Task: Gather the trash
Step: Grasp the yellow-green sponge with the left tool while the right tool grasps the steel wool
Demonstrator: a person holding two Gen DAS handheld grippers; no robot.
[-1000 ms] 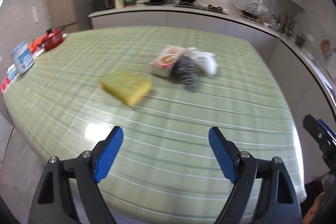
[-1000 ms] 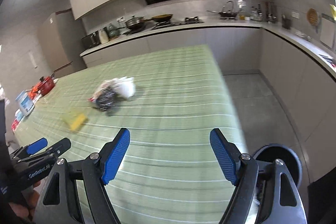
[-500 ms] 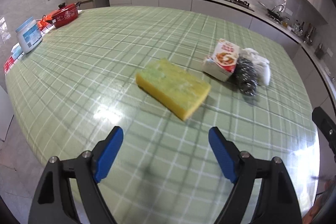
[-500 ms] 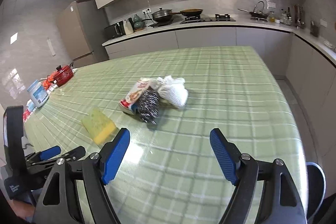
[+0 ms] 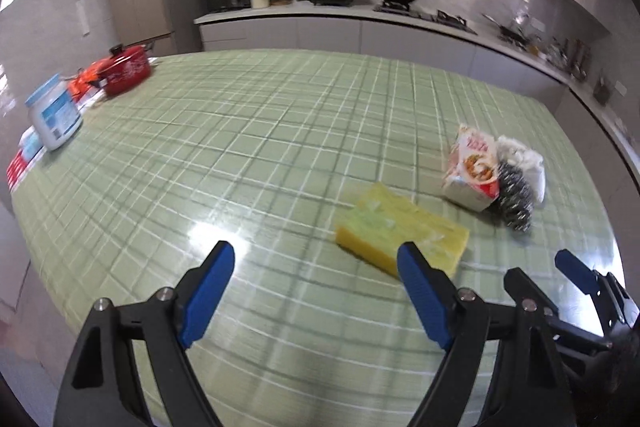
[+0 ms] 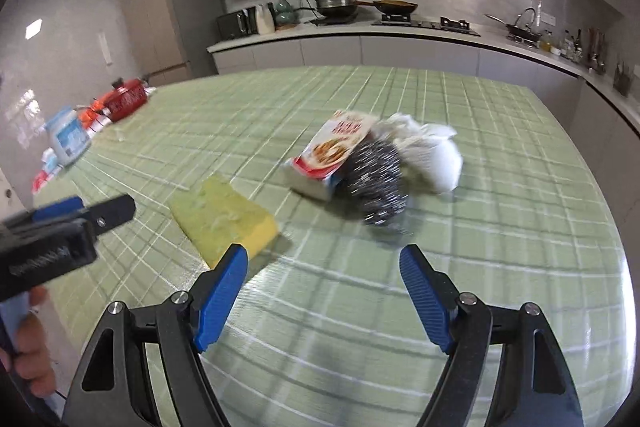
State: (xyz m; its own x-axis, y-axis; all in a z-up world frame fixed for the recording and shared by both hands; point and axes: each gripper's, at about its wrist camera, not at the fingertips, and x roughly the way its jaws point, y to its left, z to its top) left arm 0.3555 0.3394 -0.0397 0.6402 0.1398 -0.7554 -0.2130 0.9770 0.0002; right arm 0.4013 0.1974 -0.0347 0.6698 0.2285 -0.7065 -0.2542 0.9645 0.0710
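Starting from the left edge of the green checked table (image 5: 240, 131), a white jar with a blue label (image 5: 54, 119) and a red pot with a lid (image 5: 126, 69) are seen, well apart from the trash. The left gripper (image 5: 316, 267) is held above the near part of the table with its blue pads (image 5: 208, 291) spread wide, and nothing is held between them. A yellow sponge (image 5: 400, 231) is laid flat on the table just beyond the right pad of this gripper; whether the pad touches it cannot be told. Further right, a small food carton (image 5: 472, 167) is found lying on its side, a steel wool scourer (image 5: 514, 199) is pressed against it, and a crumpled white paper (image 5: 524, 159) is placed behind both. In the right wrist view the same sponge (image 6: 222, 219) is seen at the left, and the carton (image 6: 328, 159), the scourer (image 6: 378, 183) and the white paper (image 6: 436, 159) are grouped together in the middle of the table. The right gripper (image 6: 322, 263) is also held wide, empty, near the scourer but clearly in front of it.
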